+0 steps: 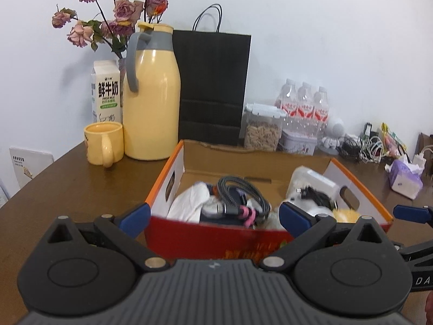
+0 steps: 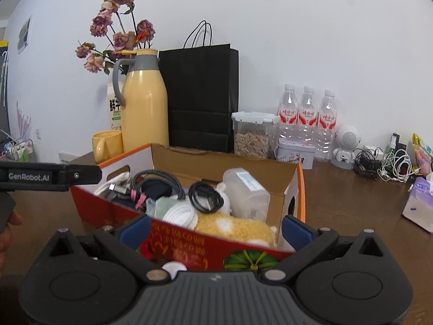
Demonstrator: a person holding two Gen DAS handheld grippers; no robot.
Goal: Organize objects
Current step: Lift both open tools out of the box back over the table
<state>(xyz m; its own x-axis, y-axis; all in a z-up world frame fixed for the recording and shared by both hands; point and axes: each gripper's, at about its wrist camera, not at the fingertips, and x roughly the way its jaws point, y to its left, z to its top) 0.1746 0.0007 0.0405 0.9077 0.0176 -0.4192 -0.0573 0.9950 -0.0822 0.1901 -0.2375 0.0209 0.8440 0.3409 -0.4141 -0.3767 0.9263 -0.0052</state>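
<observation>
Corrugated cardboard box (image 2: 216, 241), red-printed outside, sits on the brown wooden table (image 1: 75, 178), holding a braided cable coil (image 1: 243, 192), a fuzzy yellow plush (image 2: 235, 227) and a translucent plastic container (image 2: 246, 192). Left gripper (image 1: 215, 218) and right gripper (image 2: 216, 228) both spread wide, empty, at the box's near wall.

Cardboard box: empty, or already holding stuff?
Holding stuff: the cardboard box contains coiled cables, a plastic container and a yellow plush.

I'm looking at a dark brown wooden worktop (image 1: 75, 178) pushed against a plain white wall (image 1: 324, 27), evenly lit (no window in sight). Far left, a small framed picture (image 2: 24, 33) hangs on the wall.
</observation>
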